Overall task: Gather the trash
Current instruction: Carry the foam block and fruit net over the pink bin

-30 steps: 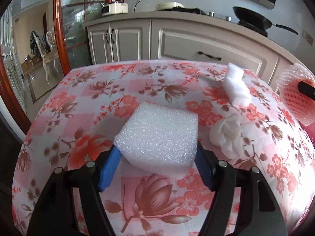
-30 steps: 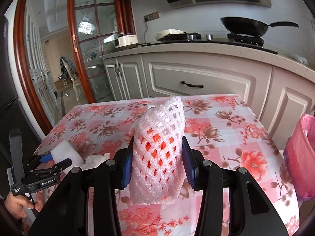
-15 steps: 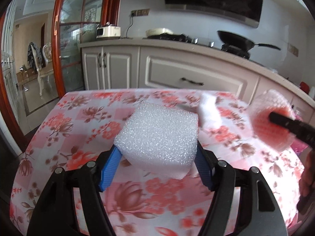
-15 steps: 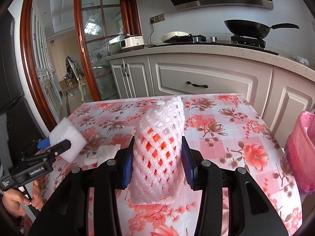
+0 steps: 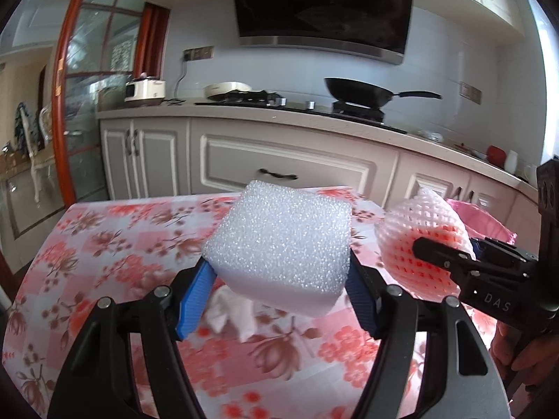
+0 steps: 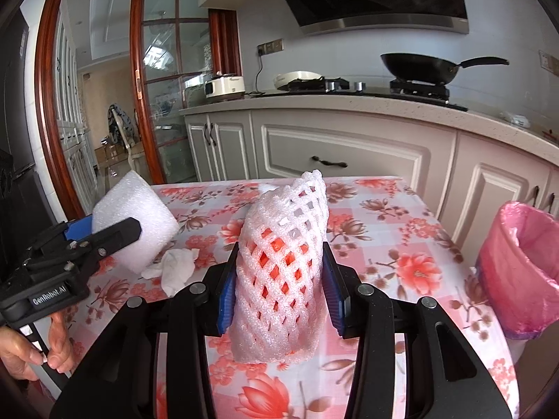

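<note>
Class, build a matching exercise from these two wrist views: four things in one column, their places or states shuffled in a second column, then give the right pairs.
Things
1. white foam block
2. foam fruit net
3. crumpled tissue
4. pink-lined bin

Places or states
A. lying loose on the floral tablecloth
B. gripped in the right claw
C. standing beyond the table's right edge
D. gripped in the left claw

Pairs: 1-D, 2-B, 3-A, 4-C
</note>
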### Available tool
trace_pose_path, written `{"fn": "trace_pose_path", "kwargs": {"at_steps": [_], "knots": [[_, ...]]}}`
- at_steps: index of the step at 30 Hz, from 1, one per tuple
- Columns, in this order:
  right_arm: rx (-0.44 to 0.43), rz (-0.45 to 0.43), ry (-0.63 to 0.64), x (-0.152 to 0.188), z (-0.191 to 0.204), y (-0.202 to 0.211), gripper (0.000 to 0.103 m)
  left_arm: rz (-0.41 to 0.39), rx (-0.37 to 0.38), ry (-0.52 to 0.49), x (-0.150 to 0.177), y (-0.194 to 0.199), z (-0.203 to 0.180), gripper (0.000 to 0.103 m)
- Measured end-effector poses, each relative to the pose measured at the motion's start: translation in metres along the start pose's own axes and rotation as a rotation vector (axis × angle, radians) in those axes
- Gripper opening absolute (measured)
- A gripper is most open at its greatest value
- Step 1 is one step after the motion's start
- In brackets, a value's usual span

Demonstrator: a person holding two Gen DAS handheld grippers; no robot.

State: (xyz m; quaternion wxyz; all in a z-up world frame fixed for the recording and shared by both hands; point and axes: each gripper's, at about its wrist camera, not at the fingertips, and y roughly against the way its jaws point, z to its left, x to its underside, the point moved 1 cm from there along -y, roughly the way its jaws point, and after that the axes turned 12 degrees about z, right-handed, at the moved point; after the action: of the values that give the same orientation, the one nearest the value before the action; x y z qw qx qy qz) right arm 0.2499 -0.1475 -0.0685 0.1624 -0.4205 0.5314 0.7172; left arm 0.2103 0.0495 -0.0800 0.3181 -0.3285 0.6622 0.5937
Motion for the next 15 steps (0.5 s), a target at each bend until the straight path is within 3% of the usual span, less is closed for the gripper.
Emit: {"fn": "trace_pose_path", "kwargs": {"at_steps": [15], "knots": [[0.136,-0.11,-0.099,-0.005,-0.068,0.045,0.041,-0.065,0.088,-0.111,-0.034,-0.025,-0.067,0.067]]}}
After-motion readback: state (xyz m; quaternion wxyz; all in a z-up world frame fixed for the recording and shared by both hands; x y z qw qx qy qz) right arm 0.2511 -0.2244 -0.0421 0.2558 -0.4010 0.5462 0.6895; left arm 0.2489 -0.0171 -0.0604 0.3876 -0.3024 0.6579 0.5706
